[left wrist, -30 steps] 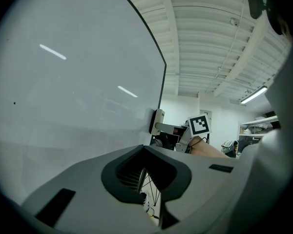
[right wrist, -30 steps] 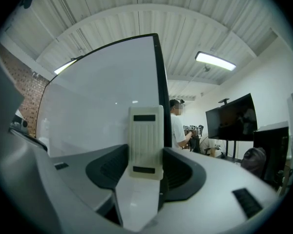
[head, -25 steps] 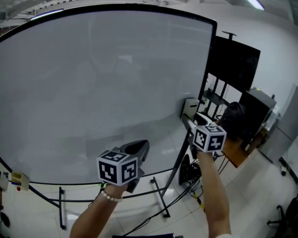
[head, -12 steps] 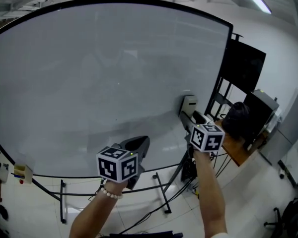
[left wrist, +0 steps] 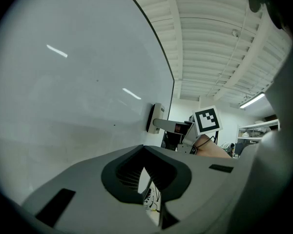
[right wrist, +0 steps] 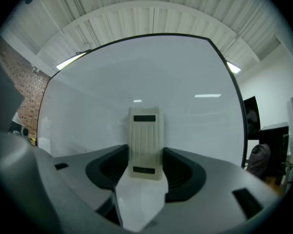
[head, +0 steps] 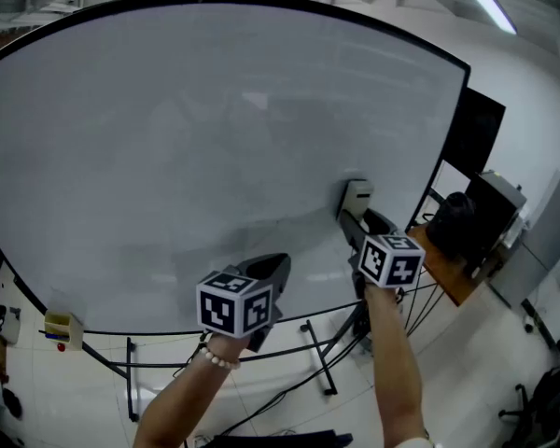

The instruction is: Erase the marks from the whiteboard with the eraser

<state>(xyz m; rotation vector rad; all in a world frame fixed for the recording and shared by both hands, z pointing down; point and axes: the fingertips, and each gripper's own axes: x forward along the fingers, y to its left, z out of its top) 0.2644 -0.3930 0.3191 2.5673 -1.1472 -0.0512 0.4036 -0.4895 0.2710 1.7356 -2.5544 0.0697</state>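
Noted at right gripper [right wrist: 145,155]: jaws clenched on cream eraser [right wrist: 145,140], held flat against whiteboard [head: 187,138] near its lower right, long axis upright. At left gripper [left wrist: 144,151]: jaws closed together, empty, near board's lower edge.

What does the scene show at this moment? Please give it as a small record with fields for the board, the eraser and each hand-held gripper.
whiteboard: large, fills most of the head view; no clear marks to see on it
eraser: cream block, flat against the whiteboard near its lower right part
right hand-held gripper: shut on the eraser, pointing at the whiteboard
left hand-held gripper: jaws together, nothing between them; in the head view, below and to the left of the eraser
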